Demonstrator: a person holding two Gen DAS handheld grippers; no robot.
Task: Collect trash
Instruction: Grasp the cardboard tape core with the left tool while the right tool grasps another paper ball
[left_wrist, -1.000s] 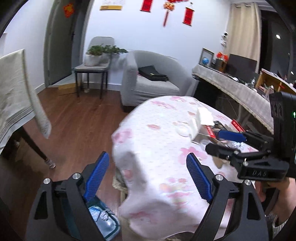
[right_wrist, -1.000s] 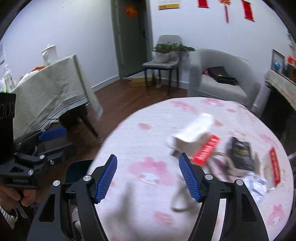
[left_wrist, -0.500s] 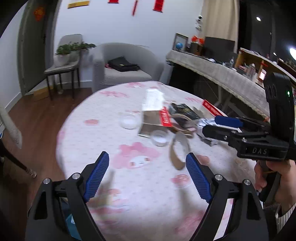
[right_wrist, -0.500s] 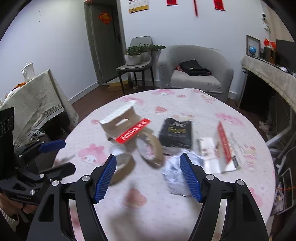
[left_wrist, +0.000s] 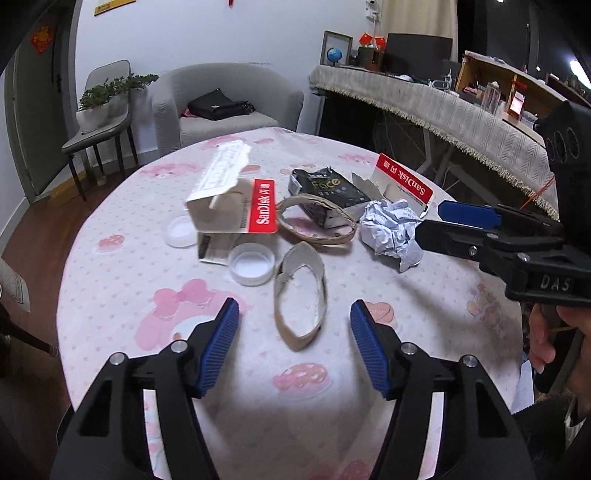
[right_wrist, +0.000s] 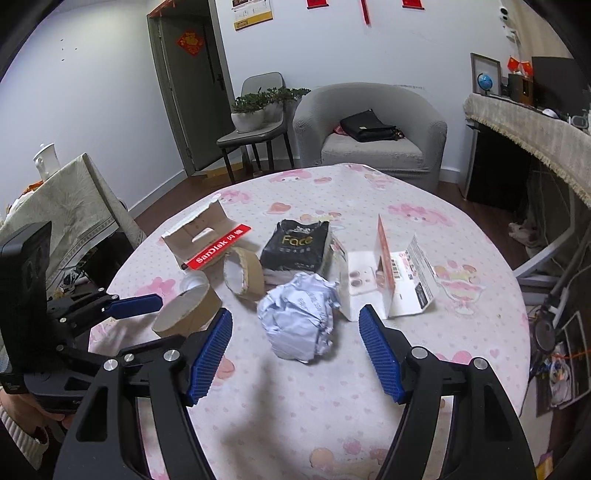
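Trash lies on a round table with a pink cloth (left_wrist: 155, 280). A flattened cardboard ring (left_wrist: 300, 299) sits just ahead of my left gripper (left_wrist: 294, 321). Its jaws are closing, and the blue pads stand clear of the ring on both sides. A crumpled paper ball (right_wrist: 299, 317) lies between the fingers of my right gripper (right_wrist: 295, 325), which is open and not touching it. Behind them are a second cardboard ring (right_wrist: 243, 271), a black pouch (right_wrist: 295, 243), a torn red-and-white box (left_wrist: 229, 199), an opened card pack (right_wrist: 388, 273) and two white lids (left_wrist: 252, 264).
A grey armchair (right_wrist: 369, 129) and a chair with potted plants (right_wrist: 255, 114) stand beyond the table. A long cloth-covered counter (left_wrist: 443, 107) runs along the right. Another draped table (right_wrist: 62, 206) stands at the left. A person's hands hold both grippers.
Both grippers swung from the table's left edge to over the trash and came lower. The left jaws narrowed. The bin seen below the table edge has left the view.
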